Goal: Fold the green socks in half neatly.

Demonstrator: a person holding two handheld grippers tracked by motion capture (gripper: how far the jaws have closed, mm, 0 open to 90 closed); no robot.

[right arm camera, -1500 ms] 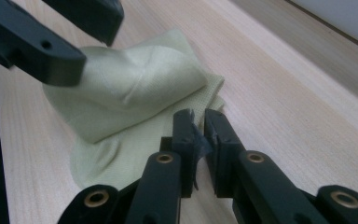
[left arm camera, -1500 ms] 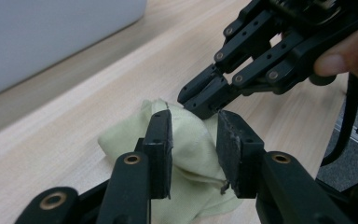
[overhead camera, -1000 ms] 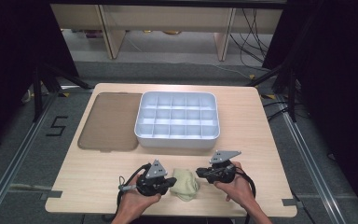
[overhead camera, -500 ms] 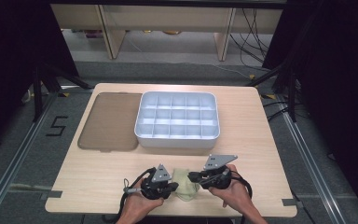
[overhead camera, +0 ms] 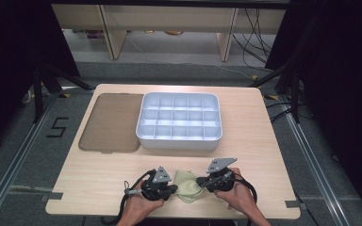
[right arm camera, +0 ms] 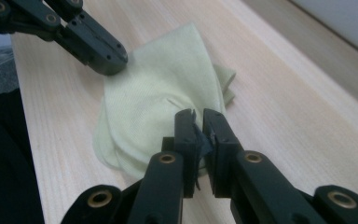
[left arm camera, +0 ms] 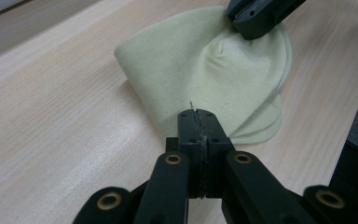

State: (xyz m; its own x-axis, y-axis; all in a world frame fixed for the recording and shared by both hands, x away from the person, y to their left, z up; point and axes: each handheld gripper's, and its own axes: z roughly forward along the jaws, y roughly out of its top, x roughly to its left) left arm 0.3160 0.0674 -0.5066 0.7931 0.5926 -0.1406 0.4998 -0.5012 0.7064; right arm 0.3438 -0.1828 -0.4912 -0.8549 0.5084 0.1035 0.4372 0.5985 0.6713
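A pale yellow-green cloth (overhead camera: 186,185) lies folded on the wooden table near its front edge, between my two grippers. My left gripper (overhead camera: 173,189) is shut on the cloth's near edge (left arm camera: 223,79), its jaws pressed together on the fabric (left arm camera: 198,116). My right gripper (overhead camera: 201,181) comes in from the other side and pinches a fold of the cloth (right arm camera: 158,93) between its nearly closed jaws (right arm camera: 198,119). Each gripper view also has the other gripper's black tip resting on the cloth: the right gripper (left arm camera: 254,21) and the left gripper (right arm camera: 107,60).
A white tray (overhead camera: 179,141) with several empty compartments stands in the middle of the table. A flat brown lid (overhead camera: 111,123) lies to its left. The person's hands reach in over the front edge.
The hands have hardly moved. The cloth between the grippers now looks a little smaller and flatter than one second ago.
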